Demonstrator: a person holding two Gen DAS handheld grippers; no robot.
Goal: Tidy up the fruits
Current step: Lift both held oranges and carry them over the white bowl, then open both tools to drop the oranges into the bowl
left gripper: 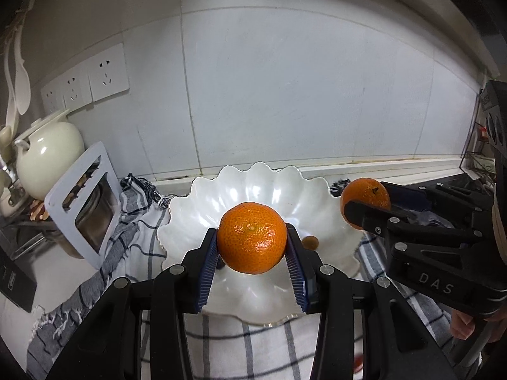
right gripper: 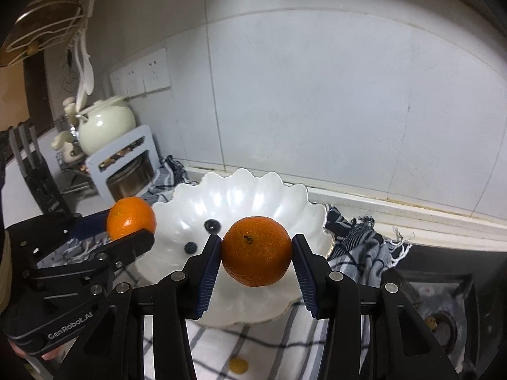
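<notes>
My left gripper (left gripper: 252,242) is shut on an orange mandarin (left gripper: 252,237), held above the near side of a white scalloped bowl (left gripper: 253,186). My right gripper (right gripper: 256,253) is shut on a second mandarin (right gripper: 256,251) over the same bowl (right gripper: 253,196). Each gripper shows in the other view: the right one (left gripper: 367,199) at the bowl's right rim with its mandarin (left gripper: 366,193), the left one (right gripper: 130,224) at the left rim with its mandarin (right gripper: 131,217). Two blueberries (right gripper: 212,225) (right gripper: 190,247) and a small brownish fruit (left gripper: 310,241) lie in the bowl.
The bowl stands on a checked cloth (left gripper: 253,342) against a tiled wall. A cream teapot (left gripper: 47,155) and a white frame with a jar (left gripper: 85,202) stand to the left. A stove (right gripper: 440,300) lies to the right. A small yellow fruit (right gripper: 238,365) rests on the cloth.
</notes>
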